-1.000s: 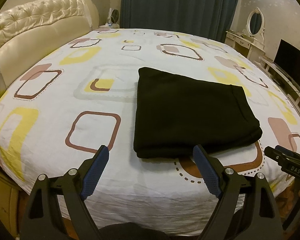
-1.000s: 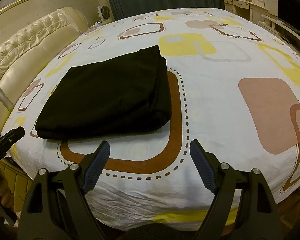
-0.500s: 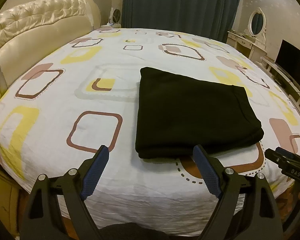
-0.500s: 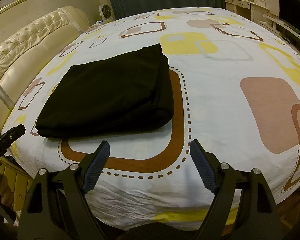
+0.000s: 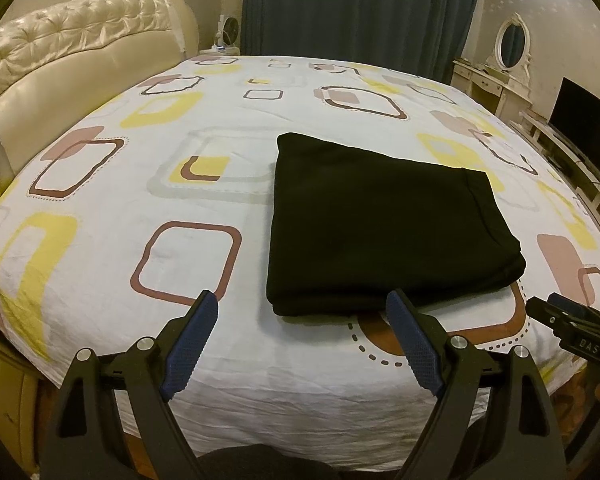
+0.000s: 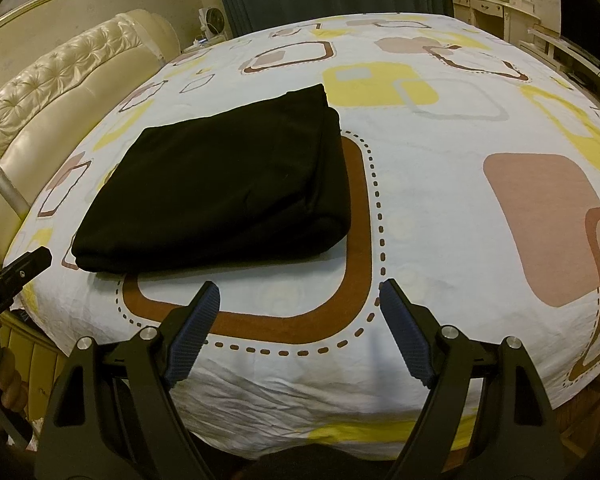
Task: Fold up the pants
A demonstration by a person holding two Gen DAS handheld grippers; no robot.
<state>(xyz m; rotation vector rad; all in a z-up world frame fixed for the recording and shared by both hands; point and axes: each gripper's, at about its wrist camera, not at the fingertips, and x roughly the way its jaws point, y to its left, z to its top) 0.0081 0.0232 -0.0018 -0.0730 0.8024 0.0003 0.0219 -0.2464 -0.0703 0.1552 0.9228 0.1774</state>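
The black pants (image 5: 384,224) lie folded into a neat rectangle on the bed's patterned sheet (image 5: 204,240); they also show in the right wrist view (image 6: 224,184). My left gripper (image 5: 302,302) is open and empty, held near the bed's front edge just short of the pants' near edge. My right gripper (image 6: 299,290) is open and empty, also near the front edge, a little in front and to the right of the pants. Each gripper shows at the edge of the other's view: the right one (image 5: 572,330) and the left one (image 6: 12,276).
A cream tufted headboard (image 5: 72,60) stands at the left. Dark curtains (image 5: 360,12) hang behind the bed. A white dressing table with an oval mirror (image 5: 508,48) and a TV (image 5: 584,136) stand at the right. A small fan (image 5: 230,30) sits beside the headboard.
Both grippers have drawn back very slightly from the bed; the pants look a touch farther. The pants have not moved and both grippers stay open.
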